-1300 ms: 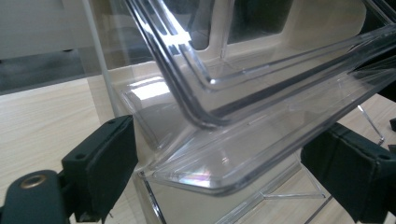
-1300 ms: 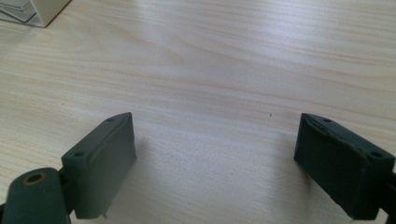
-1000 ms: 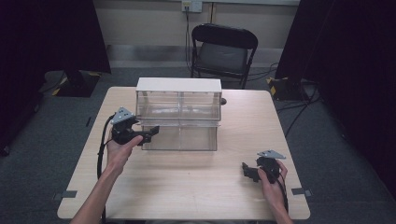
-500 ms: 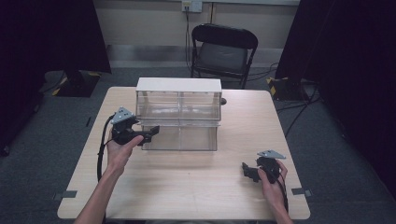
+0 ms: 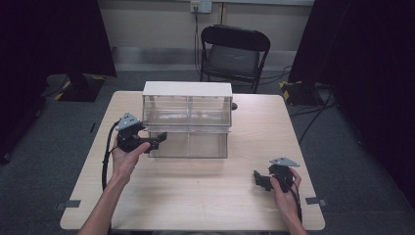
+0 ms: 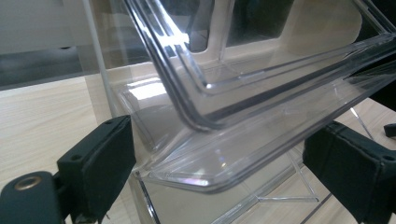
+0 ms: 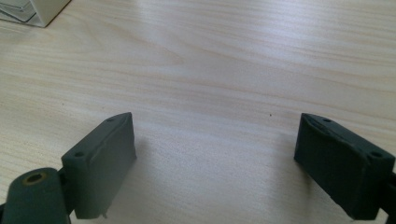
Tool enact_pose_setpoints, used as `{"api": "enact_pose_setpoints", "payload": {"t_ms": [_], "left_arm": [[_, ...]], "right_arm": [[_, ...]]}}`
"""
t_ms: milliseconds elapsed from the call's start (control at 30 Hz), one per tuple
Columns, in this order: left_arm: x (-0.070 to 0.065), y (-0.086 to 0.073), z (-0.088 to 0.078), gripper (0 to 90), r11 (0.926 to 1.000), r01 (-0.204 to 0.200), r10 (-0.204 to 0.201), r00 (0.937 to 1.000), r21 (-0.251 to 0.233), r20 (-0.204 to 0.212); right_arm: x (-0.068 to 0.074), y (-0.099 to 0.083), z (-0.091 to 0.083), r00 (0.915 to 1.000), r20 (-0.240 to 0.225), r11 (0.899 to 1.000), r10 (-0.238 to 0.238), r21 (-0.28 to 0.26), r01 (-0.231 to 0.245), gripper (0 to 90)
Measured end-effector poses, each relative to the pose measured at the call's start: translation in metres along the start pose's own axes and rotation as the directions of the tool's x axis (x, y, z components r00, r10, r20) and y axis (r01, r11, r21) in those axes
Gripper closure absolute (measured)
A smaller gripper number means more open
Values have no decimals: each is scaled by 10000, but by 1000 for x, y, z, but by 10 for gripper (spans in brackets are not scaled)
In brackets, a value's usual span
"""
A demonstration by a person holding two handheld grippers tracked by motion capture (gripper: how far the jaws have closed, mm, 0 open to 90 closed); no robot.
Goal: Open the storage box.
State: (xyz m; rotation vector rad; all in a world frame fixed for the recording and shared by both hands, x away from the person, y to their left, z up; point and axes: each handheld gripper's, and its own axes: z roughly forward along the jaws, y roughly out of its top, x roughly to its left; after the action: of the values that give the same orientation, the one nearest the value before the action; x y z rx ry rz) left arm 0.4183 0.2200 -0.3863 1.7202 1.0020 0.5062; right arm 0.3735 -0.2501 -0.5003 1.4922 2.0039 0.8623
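The clear drawer (image 6: 224,154) sits pulled out from the bottom row of the clear cabinet (image 5: 187,105), and its front corner lies between the left gripper's (image 5: 155,140) fingers (image 6: 100,163). Those fingers stand spread on either side of the lip; one sits just beside the plastic, but I can't make out a pad pressing on it. The right gripper (image 7: 215,163) hovers well apart, low over the bare tabletop (image 7: 210,65), fingers spread wide with nothing between them.

The drawer looks like thin hard plastic: light, stiff, glossy and so likely slippery, and apt to crack or scuff under a hard squeeze. I'd take it by the rolled front lip, near the corner, where the edge is thickest.

From the high view you get the layout: cabinet mid-table, drawer out toward the person, hands far apart. The left gripper view adds the drawer's double rim and how it sits between the fingers.
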Motion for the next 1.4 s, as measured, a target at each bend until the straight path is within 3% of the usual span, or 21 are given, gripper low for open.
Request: {"api": "enact_pose_setpoints", "payload": {"t_ms": [1400], "left_arm": [[1,0,1,88,9999,-83,83,10000,90,-3]], "right_arm": [[0,0,0,10000,2,10000,0,1,0,117]]}}
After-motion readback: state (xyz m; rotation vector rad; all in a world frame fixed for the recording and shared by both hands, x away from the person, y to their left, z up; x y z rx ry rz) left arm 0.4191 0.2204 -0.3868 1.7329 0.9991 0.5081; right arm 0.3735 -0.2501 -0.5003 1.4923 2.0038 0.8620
